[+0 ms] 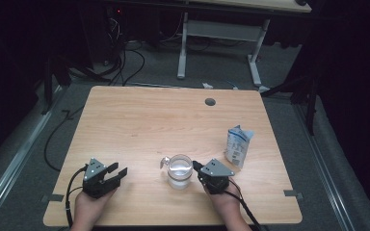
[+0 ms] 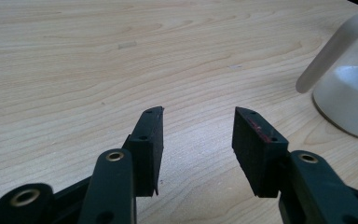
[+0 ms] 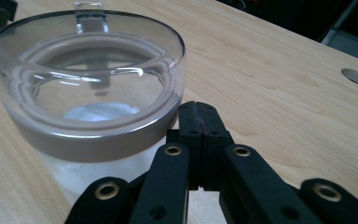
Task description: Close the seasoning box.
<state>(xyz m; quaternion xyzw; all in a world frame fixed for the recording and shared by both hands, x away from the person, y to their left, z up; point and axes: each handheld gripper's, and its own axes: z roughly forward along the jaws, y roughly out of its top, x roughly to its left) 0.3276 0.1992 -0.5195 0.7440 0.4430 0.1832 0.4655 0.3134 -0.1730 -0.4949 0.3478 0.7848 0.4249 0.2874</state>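
Observation:
A clear plastic cup [image 1: 179, 171] with a handle stands near the table's front edge, with white powder in its bottom. My left gripper [image 1: 118, 170] rests to its left, jaws open and nothing between them. In the left gripper view the open jaws [image 2: 198, 114] point over bare wood, with the cup [image 2: 349, 93] off to the right. My right gripper [image 1: 195, 165] lies just right of the cup, shut on nothing. In the right gripper view its closed tips [image 3: 199, 116] sit right beside the cup's wall [image 3: 88, 135]; I cannot tell whether they touch it.
A white and blue pouch [image 1: 237, 146] stands upright to the right of the cup, behind my right gripper. The wooden table [image 1: 139, 120] has a round cable hole [image 1: 210, 101] near its far edge. Another desk's legs and cables are on the floor beyond.

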